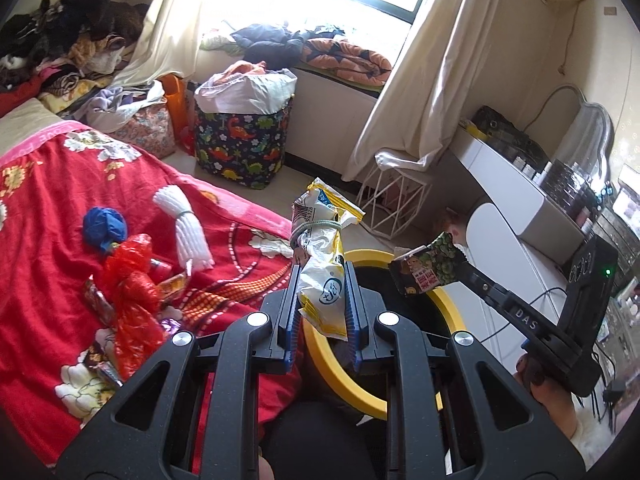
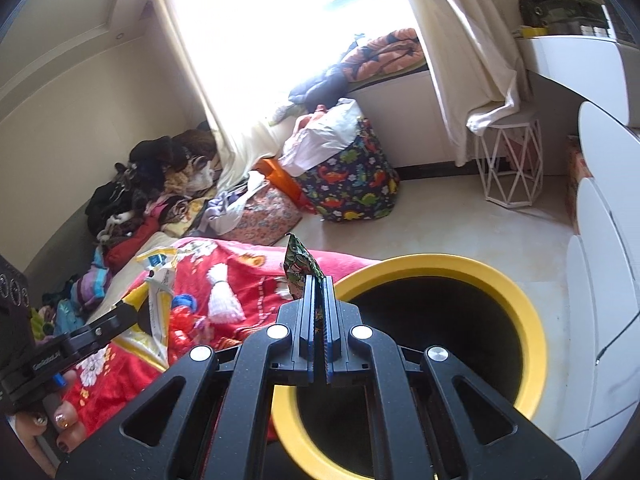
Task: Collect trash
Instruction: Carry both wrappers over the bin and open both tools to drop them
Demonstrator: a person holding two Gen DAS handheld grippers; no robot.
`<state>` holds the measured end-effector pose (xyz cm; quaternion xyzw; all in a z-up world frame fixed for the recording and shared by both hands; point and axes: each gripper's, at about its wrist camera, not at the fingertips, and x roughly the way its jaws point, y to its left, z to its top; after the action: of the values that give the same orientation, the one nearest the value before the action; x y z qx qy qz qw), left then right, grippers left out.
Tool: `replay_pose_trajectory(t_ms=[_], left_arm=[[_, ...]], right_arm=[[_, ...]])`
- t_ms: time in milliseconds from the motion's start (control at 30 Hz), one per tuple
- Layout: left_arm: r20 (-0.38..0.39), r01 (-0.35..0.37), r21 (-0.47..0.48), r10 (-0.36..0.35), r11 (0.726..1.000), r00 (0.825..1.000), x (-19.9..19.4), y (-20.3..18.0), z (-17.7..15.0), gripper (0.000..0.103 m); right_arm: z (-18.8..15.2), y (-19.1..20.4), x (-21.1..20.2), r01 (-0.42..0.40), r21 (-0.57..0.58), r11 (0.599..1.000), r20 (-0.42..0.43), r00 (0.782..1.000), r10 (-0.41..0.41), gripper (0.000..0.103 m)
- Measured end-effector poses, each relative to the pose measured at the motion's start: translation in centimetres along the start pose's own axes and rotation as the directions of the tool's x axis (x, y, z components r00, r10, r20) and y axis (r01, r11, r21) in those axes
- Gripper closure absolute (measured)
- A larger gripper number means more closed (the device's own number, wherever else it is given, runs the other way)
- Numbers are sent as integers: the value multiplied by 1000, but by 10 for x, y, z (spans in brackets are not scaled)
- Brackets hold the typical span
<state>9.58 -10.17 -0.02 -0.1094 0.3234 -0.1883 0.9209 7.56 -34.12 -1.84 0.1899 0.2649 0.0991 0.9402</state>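
Observation:
My left gripper point(image 1: 322, 276) is shut on a yellow and white plastic wrapper point(image 1: 322, 256) tied with string, held at the near rim of a yellow-rimmed black bin point(image 1: 340, 372). My right gripper point(image 2: 319, 280) is shut on a green snack packet point(image 2: 298, 266), also seen in the left wrist view point(image 1: 426, 270), over the bin's rim point(image 2: 440, 262). On the red bedspread point(image 1: 48, 208) lie a red plastic bag point(image 1: 132, 292), a blue wad point(image 1: 104, 230), a white foam bundle point(image 1: 186, 226) and several small wrappers point(image 1: 174, 284).
A dinosaur-print laundry basket point(image 1: 240, 144) and a white wire stool point(image 1: 394, 198) stand on the floor by the window. Clothes are piled at the bed's far end point(image 1: 60, 48). A white dresser point(image 1: 520, 196) is at the right.

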Motion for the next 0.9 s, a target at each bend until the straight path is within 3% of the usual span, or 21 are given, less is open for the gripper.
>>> replay_pose_trajectory(t_ms=[367,900], left_arm=[[-61,45,63,-41,997,997,27,-33,-10,89],[-159,104,132,-83,986,984,65,-73,-32,89]], right_arm=[[-3,-36,-7,93,64,994,10,996,-94,99],[-8,-77,-11,163,148,976,-14,987,-162,99]])
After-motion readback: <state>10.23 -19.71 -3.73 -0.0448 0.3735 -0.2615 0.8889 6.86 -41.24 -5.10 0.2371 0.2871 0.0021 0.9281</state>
